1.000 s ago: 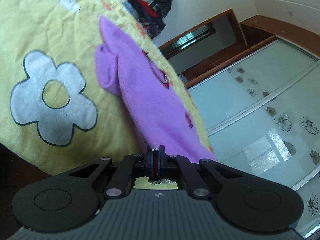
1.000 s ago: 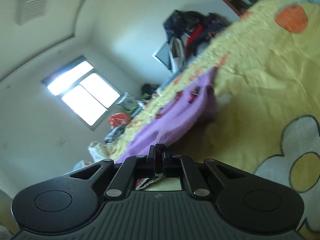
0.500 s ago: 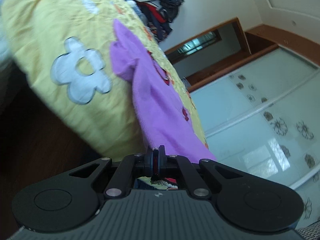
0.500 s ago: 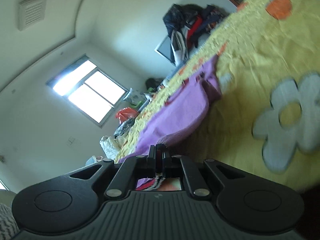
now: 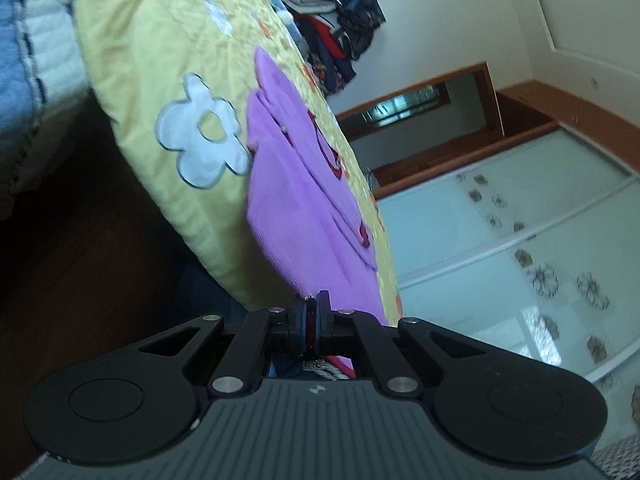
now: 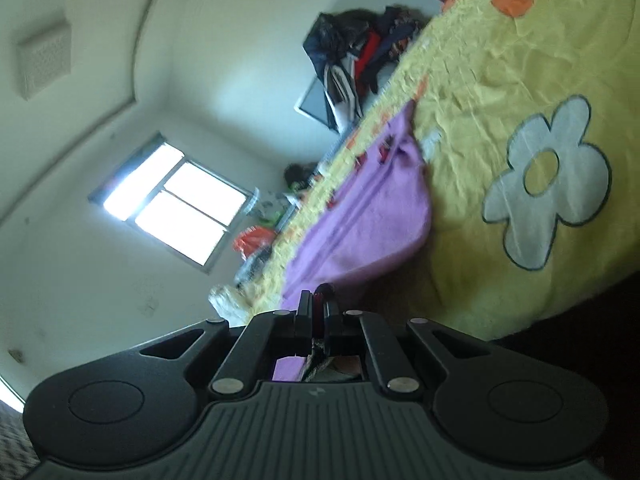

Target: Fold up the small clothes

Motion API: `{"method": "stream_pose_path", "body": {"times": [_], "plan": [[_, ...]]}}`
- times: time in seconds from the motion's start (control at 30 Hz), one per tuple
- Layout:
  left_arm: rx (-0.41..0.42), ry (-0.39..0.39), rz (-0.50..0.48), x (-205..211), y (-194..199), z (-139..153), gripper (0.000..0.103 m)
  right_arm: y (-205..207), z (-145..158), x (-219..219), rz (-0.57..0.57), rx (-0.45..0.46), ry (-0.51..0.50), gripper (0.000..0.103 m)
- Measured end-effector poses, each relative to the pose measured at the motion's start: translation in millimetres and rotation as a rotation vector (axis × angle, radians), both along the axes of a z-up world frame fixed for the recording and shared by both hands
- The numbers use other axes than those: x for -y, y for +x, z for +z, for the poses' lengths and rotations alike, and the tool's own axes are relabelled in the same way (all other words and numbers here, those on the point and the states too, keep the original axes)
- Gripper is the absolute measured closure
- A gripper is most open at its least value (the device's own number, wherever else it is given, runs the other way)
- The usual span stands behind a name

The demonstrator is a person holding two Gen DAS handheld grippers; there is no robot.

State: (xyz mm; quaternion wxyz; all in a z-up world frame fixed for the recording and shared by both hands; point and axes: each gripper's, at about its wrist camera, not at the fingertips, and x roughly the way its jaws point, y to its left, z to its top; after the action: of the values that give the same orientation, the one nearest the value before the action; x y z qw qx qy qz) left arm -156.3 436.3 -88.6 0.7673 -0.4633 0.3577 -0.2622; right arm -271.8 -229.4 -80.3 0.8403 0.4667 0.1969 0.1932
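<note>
A small purple garment with red markings lies stretched across a yellow bedspread with white flower patches. My left gripper is shut on one near corner of its hem. In the right wrist view the same purple garment runs away from my right gripper, which is shut on the other near corner. The cloth hangs over the bed's near edge between the two grippers. Both views are strongly tilted.
A heap of dark and red clothes sits at the far end of the bed, and the same clothes heap shows from the right wrist. Glass wardrobe doors stand on one side, a bright window on the other. Dark floor lies below the bed edge.
Both grippers have pulled back from the bed with the hem held. The garment now reaches to the bed's near edge and the dark floor has come into view.
</note>
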Motion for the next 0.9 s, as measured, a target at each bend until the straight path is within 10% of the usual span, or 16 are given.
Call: {"method": "stream_pose_path", "body": {"times": [0.4,0.63,0.9], "plan": [[0.067,-0.191,0.143,-14.7,33.9,7.8,0.1,70.9,29.0,-4.6,0.02,0.013,-0.013,0.098],[0.085,-0.219,0.187,8.6,147.4,13.8,0.1,168.2,27.7,19.3,-0.05,-0.077,0.074,0.098],[-0.089,-0.111,0.179,40.3,287.5,10.9,0.1,281.9,16.6,50.5,-0.101,-0.172,0.113,0.098]]}}
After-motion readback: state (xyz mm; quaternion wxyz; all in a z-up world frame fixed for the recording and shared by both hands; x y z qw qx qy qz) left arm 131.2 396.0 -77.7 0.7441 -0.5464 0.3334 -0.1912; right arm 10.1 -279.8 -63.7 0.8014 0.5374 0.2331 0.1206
